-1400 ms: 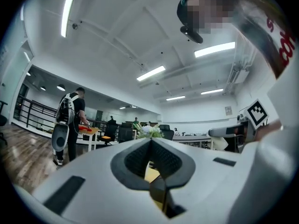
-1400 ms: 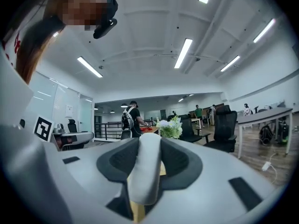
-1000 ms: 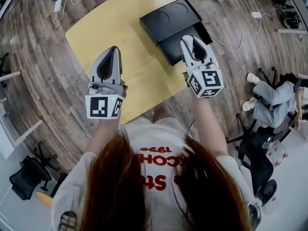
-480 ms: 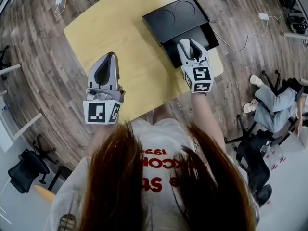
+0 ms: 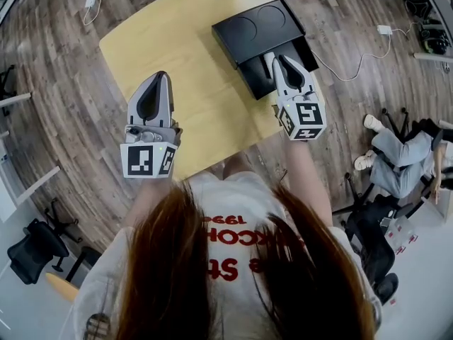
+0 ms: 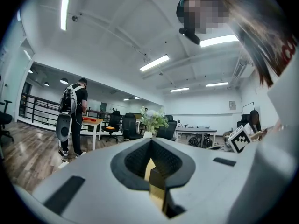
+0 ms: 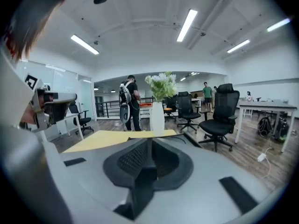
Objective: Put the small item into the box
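- Head view: a small white item [image 5: 268,59] lies in the open black box [image 5: 251,28] on the yellow table [image 5: 177,48].
- Right gripper [image 5: 282,59] is just beside it. Its jaws have just been closing and now meet, empty.
- Left gripper [image 5: 161,78] is over the table, jaws pressed together.

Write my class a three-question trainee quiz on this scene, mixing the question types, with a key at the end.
1. Which gripper is over the black box? A: left gripper. B: right gripper. C: neither.
2. True or false: the left gripper hangs over the wooden floor.
3. What stands at the far edge of the yellow table?

Key: 1 B; its jaws have just been closing, and nothing shows between them. 2 false; it is over the table. 3 a white vase of flowers.
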`<state>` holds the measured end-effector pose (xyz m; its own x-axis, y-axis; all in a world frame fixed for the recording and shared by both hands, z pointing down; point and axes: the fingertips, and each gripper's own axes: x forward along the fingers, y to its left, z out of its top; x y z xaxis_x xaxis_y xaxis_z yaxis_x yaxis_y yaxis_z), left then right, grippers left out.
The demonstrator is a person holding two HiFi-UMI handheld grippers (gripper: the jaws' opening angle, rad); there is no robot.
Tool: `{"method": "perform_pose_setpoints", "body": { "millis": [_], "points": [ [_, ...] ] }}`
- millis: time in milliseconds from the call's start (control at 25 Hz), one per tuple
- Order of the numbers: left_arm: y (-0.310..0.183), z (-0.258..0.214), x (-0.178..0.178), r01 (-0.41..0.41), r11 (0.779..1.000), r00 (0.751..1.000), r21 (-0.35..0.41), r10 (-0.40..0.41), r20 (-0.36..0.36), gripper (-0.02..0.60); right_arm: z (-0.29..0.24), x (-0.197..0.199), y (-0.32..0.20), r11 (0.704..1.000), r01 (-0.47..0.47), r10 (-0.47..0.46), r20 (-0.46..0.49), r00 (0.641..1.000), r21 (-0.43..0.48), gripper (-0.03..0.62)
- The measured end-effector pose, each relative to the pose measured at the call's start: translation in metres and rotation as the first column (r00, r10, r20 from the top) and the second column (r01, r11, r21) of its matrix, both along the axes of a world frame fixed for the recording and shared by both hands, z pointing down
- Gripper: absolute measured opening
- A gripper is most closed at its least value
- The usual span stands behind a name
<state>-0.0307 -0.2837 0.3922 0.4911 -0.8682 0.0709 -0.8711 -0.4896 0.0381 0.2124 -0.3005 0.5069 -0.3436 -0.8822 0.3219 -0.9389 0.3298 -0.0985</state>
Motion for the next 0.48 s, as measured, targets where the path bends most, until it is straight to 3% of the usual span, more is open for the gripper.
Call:
{"method": "perform_pose_setpoints", "body": {
  "millis": [280, 480],
  "points": [
    [0.004, -0.028, -0.008, 0.018, 0.998, 1.000, 0.060, -0.017, -0.005, 0.003, -0.073, 0.003, 0.011, 0.990, -0.003, -0.004, 0.048, 0.999, 0.141, 0.008],
    [0.012, -0.047, -0.023, 0.041, 0.994, 0.999, 0.099, -0.041, -0.006, 0.005, -0.107, -0.006, 0.031, 0.987, 0.017, -0.029, 0.071, 0.997, 0.160, 0.008]
  ]
}}
